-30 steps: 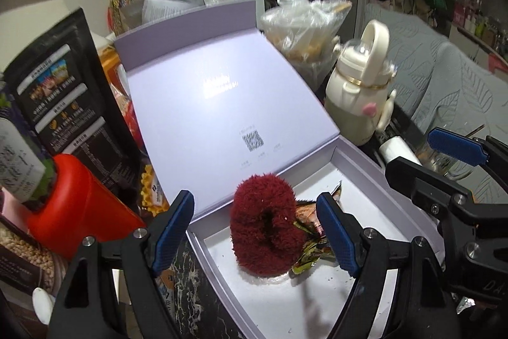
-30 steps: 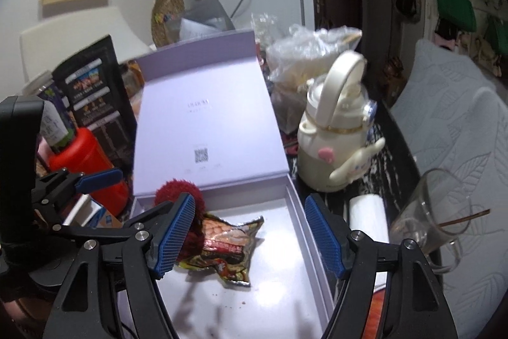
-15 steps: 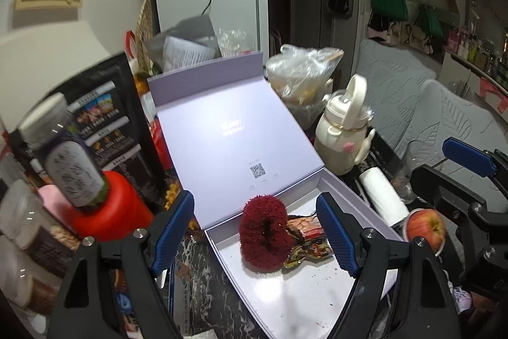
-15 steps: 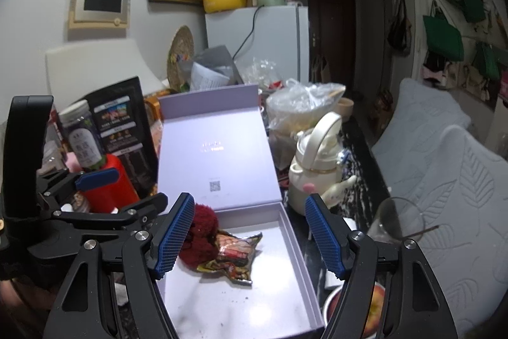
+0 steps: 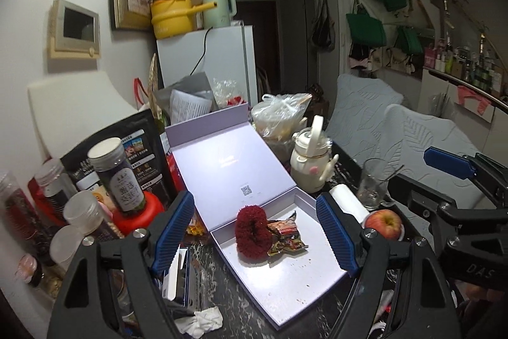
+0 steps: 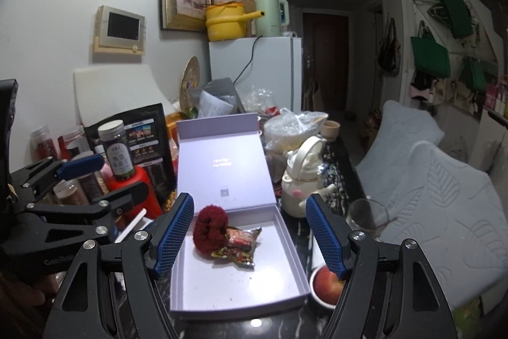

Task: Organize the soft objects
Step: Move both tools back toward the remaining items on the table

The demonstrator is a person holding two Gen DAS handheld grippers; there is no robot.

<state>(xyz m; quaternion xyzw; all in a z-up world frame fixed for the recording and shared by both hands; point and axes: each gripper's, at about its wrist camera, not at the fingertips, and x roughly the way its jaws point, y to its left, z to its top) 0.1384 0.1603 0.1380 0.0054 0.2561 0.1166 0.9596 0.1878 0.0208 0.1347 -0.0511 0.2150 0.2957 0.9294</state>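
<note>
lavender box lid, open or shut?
Open. The lavender box has its lid hinged back, leaning up behind the tray; the red scrunchie and snack wrapper lie exposed inside.

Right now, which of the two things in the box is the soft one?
The red scrunchie: fuzzy and ring-shaped, at the box's left side by the lid. The other, touching it, is a crinkled foil wrapper.

1. Apple (image 6: 328, 281): partly hidden behind the right gripper's (image 6: 250, 235) finger.
2. Snack wrapper (image 5: 285, 239): its left end tucked behind the red scrunchie (image 5: 253, 231).
3. Box lid (image 5: 228, 167) print too small to read.
</note>
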